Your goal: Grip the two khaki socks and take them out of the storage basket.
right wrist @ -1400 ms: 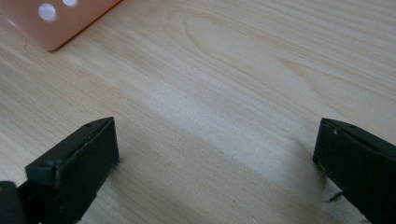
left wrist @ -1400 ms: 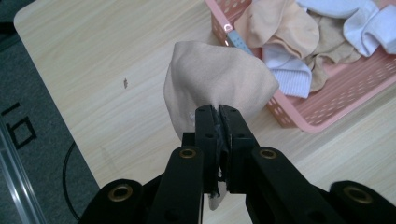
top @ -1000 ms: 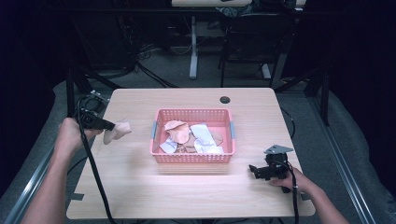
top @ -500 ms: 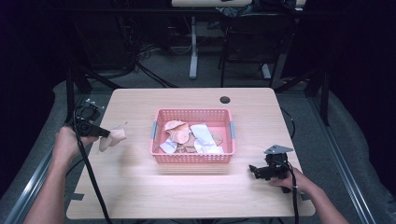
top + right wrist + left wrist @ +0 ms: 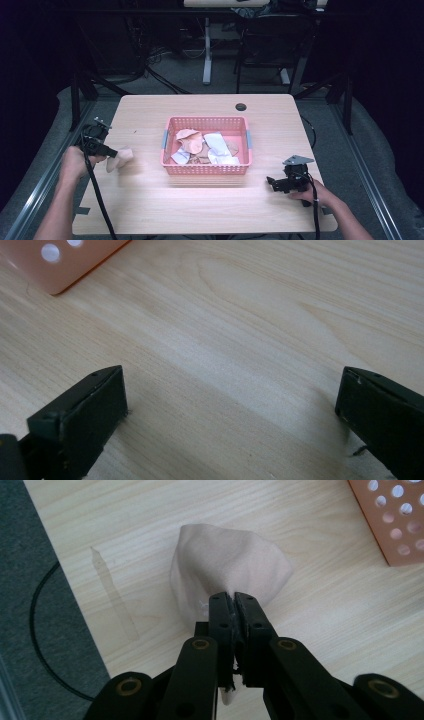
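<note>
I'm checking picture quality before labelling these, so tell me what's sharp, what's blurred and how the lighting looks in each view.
High view: table lit, surroundings dark, pink basket slightly soft. Left gripper view: beige cloth and wood grain fairly sharp, jaws shut on it. Right gripper view: grain sharp, open jaws near the lens soft, basket corner blurred.

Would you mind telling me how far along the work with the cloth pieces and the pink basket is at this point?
Done: one beige cloth piece is out of the pink perforated plastic basket, left of it over the wooden table. In hand: the left gripper is shut on that cloth. Left: several beige and white cloth pieces lie in the basket; the right gripper waits open above bare table.
</note>
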A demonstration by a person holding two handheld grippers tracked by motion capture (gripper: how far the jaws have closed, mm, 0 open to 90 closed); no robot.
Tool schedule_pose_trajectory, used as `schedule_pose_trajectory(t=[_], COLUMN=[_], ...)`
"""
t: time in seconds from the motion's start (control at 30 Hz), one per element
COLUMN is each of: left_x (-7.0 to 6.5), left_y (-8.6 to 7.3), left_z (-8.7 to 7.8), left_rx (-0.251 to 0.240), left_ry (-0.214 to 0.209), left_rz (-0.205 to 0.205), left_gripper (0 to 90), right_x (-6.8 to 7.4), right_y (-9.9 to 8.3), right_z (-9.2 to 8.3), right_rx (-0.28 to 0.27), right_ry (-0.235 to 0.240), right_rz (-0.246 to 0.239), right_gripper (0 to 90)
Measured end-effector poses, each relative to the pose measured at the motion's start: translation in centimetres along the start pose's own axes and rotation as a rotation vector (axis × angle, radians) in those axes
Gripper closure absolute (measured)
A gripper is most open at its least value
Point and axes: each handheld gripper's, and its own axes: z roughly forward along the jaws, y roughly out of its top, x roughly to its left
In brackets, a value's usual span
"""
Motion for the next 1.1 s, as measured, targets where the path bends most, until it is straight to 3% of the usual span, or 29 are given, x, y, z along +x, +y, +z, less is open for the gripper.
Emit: schedule_pose_trajectory(t=[0.27, 0.53, 0.83, 1.1], left_x=[0.5, 0.7, -0.2, -1.8], left_y=[-0.8, -1.2, -0.8, 1.1], left_z=[1.6, 3.1, 1.5, -1.4], left_rx=[0.025, 0.052, 0.009, -0.062], left_ry=[-0.01, -0.037, -0.022, -0.011], left_rz=[-0.047, -0.061, -0.063, -0.015], left_gripper=[86.2, 82.5, 38.1, 17.4], right_x=[0.0, 0.0, 0.0, 0.0], right_y=[0.0, 0.0, 0.0, 0.0], right_z=[0.0, 0.0, 0.0, 0.0], right_rx=[0.0, 0.0, 0.0, 0.003], right_ry=[0.0, 0.0, 0.0, 0.0], right_rz=[0.0, 0.0, 0.0, -0.003], right_gripper=[0.0, 0.0, 0.0, 0.0])
